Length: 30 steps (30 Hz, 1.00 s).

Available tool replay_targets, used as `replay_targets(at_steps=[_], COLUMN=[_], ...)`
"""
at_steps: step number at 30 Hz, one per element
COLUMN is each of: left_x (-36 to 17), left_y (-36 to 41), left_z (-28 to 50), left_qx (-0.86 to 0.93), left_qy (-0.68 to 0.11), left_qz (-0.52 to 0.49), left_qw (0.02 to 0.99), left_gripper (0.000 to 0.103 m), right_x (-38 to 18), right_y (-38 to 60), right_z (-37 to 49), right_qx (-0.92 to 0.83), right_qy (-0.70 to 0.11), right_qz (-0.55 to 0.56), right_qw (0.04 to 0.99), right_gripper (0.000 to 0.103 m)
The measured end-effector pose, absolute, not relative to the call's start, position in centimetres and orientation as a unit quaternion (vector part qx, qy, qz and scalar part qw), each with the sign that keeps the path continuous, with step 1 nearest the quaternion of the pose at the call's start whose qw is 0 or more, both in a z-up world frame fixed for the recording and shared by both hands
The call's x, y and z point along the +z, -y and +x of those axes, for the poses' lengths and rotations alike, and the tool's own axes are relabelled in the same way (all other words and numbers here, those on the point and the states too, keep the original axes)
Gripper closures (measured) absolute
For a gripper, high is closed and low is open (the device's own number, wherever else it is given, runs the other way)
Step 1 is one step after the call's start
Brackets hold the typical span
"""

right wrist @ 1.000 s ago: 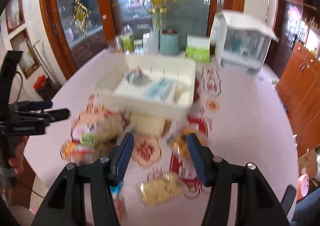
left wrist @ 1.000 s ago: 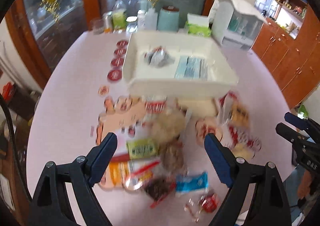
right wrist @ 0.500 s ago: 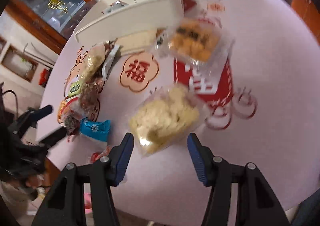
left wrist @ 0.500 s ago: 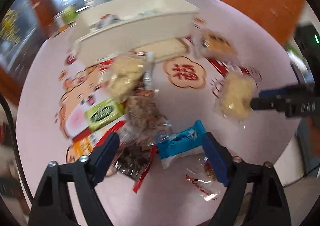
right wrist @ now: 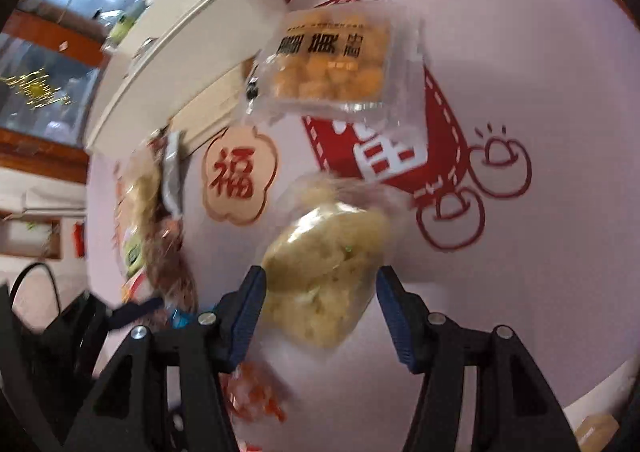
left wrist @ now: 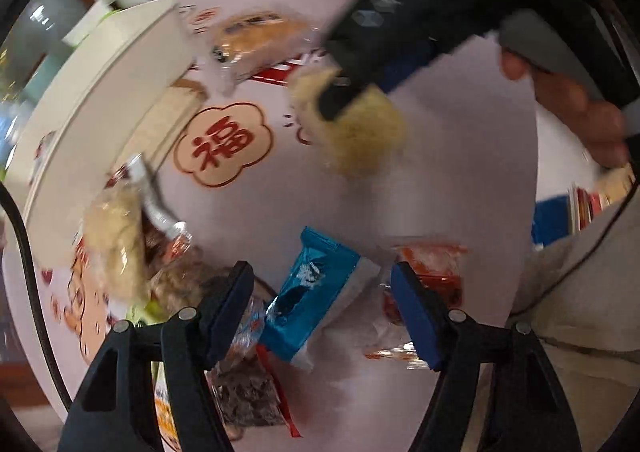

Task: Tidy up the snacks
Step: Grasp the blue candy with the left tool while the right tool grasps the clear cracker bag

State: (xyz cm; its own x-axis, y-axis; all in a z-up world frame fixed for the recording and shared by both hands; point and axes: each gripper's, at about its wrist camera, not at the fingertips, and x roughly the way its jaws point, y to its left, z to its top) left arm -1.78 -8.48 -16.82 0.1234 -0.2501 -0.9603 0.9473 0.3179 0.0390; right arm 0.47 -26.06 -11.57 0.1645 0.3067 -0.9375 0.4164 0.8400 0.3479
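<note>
Left wrist view: the left tongs [left wrist: 322,306] point steeply down at the pink counter [left wrist: 440,171]. A blue snack packet [left wrist: 312,292] lies between the two pads, its long axis running diagonally from near left to far right, skewed against the line between them. The jaws are closing but neither pad yet presses the wrapper; nothing is held. A red-printed clear packet [left wrist: 432,268] lies just beside the right pad and may be caught. Farther off, the right tongs [left wrist: 352,91] stand over a pale yellow bag [left wrist: 360,135]. The white tray [left wrist: 100,91] sits at far left.

Right wrist view: the right tongs [right wrist: 320,312] are released, straddling the pale yellow bag [right wrist: 324,272]. The bag's near end sits between the pads with a gap on each side; its long axis runs away toward the far right. An orange snack pack [right wrist: 332,63] lies beyond it, apart. The white tray [right wrist: 180,51] lies far left.

Judgement: each hand is nearer its own packet; both need only close.
</note>
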Motion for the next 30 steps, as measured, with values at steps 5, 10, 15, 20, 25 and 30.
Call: replay_targets(at_steps=[5,10,15,20,25,30], left_x=[-18.1,-19.0,-18.9,-17.8,-13.8,-8.7], left_y=[8.6,8.4,8.4,8.1,6.4,4.0], left_z=[-0.6,0.6,1.9,3.3,3.8,5.9], left_qx=[-0.481,-0.498,-0.497,-0.483,-0.465,-0.414], left_qy=[-0.497,-0.513,-0.522,-0.538,-0.525,-0.503], left_qz=[0.365,0.357,0.344,0.306,0.250,0.215], left_qw=[0.623,0.601,0.601,0.620,0.667,0.727], left_gripper=[0.039,0.053,0.071,0.074,0.074,0.074], right_x=[-12.0,-12.7,-12.9,-12.4,-9.6,-5.6], right_y=[24.2,22.1,21.9,22.1,21.6,21.1], right_z=[2.2,3.1,2.8,2.3,1.5,2.2], right_qx=[-0.072,-0.082,-0.091,-0.102,-0.093,-0.065], right_qy=[-0.650,-0.670,-0.661,-0.643,-0.619,-0.589], right_qz=[0.256,0.184,0.167,0.164,0.158,0.158], right_qw=[0.712,0.715,0.726,0.741,0.763,0.790], right_gripper=[0.034,0.030,0.044,0.044,0.044,0.044])
